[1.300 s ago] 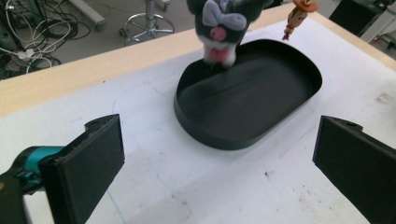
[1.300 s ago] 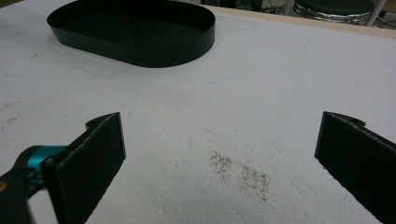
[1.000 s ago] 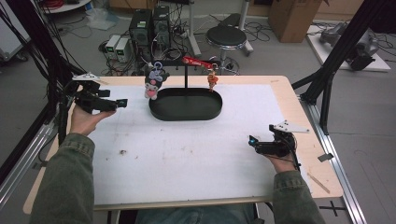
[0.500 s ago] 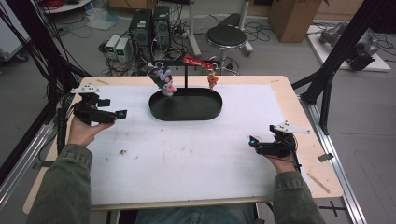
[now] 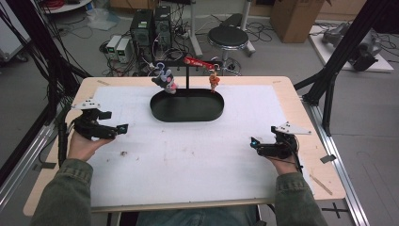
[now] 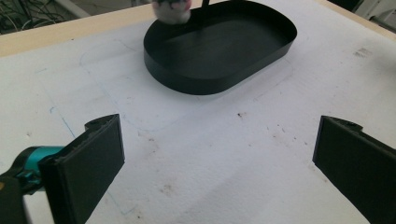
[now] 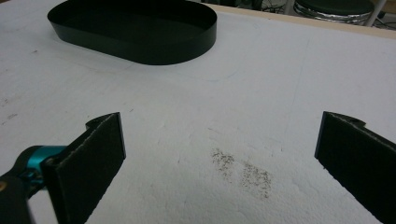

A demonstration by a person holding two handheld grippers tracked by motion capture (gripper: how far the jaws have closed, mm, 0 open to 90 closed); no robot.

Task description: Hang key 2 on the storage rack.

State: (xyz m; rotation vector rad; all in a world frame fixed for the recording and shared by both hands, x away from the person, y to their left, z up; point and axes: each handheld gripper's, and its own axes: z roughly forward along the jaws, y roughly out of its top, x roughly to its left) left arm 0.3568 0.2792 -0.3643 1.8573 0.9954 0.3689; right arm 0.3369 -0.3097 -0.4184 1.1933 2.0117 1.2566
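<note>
- The left gripper has its jaws spread wide with nothing between them; in the left gripper view the two black pads stand far apart over bare white mat.
- The right gripper is likewise wide open and empty; in the right gripper view its pads frame a patch of mat with a grey speckled smudge.
- The left hand rests near the left edge of the white mat; the right hand rests near the mat's right edge, well apart from the left.
- Each gripper carries a grey three-cornered plate on top.
- The oval black tray sits at the far middle of the mat, well apart from both grippers; it looks empty in both gripper views.
- A thin black stand rises at the tray's far rim, with a red crossbar at its top.
- A small plush toy in grey, white and pink hangs at the stand's left side, over the tray's far-left rim; whether it touches the rim I cannot tell.
- A small orange charm hangs from the crossbar's right end, above the tray's far-right rim.
- The mat covers a wooden table; beyond it stand a black stool and computer cases on the floor.
</note>
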